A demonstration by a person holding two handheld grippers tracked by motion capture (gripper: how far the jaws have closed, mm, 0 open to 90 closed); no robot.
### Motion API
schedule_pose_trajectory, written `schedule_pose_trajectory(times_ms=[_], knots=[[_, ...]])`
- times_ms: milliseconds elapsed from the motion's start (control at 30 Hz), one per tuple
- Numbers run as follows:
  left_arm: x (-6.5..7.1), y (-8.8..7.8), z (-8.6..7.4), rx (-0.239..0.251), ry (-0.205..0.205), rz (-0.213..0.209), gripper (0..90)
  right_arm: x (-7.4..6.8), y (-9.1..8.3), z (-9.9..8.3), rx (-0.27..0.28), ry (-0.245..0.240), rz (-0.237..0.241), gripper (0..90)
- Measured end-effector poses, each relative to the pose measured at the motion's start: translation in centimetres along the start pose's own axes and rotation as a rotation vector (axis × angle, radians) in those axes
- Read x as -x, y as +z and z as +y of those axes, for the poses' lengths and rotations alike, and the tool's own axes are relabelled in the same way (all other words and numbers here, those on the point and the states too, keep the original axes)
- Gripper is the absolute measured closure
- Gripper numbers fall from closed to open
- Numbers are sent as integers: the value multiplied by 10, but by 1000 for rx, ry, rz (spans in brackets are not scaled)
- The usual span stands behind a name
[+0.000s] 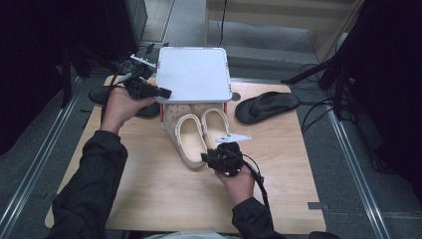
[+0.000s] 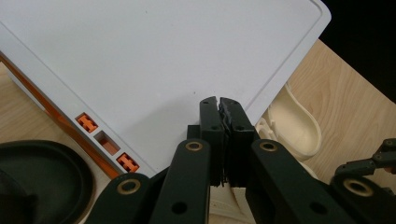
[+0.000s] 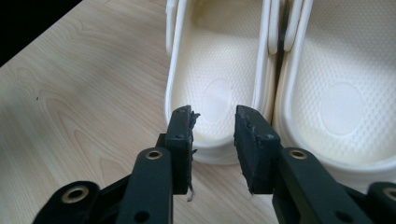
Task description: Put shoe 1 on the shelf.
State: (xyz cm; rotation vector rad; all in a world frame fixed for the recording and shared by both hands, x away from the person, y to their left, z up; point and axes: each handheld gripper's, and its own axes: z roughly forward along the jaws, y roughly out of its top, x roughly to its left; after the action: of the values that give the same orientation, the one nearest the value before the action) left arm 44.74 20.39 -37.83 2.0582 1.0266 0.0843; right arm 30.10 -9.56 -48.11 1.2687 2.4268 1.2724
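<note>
A pair of cream clogs lies mid-table with the toes under a low white shelf. The left clog and the right clog lie side by side. My right gripper is open at the left clog's heel. In the right gripper view its jaws stand on either side of the left clog's heel rim, with the other clog beside it. My left gripper is shut with nothing in it at the shelf's left front edge. Its tips lie over the white top.
One black flip-flop lies right of the shelf. Another black flip-flop lies left of it, partly under my left hand. The shelf has orange legs. Bare wooden tabletop spreads in front of the clogs. Dark stands and cables ring the table.
</note>
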Motion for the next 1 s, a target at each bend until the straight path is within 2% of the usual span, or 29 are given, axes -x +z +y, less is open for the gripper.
schedule_pose_trajectory(times_ms=[267, 500, 700, 1000], knots=[[0, 0, 0, 1, 3, 1, 891, -3, 5, -16, -6, -15, 4, 704], [0, 0, 0, 1, 2, 1, 891, -9, 15, -29, -27, -76, 15, 774], [1, 0, 0, -2, 6, 6, 891, -11, 23, -37, -53, -65, 45, 897], [1, 0, 0, -2, 3, 3, 891, -5, 35, -39, -66, -21, 55, 900]])
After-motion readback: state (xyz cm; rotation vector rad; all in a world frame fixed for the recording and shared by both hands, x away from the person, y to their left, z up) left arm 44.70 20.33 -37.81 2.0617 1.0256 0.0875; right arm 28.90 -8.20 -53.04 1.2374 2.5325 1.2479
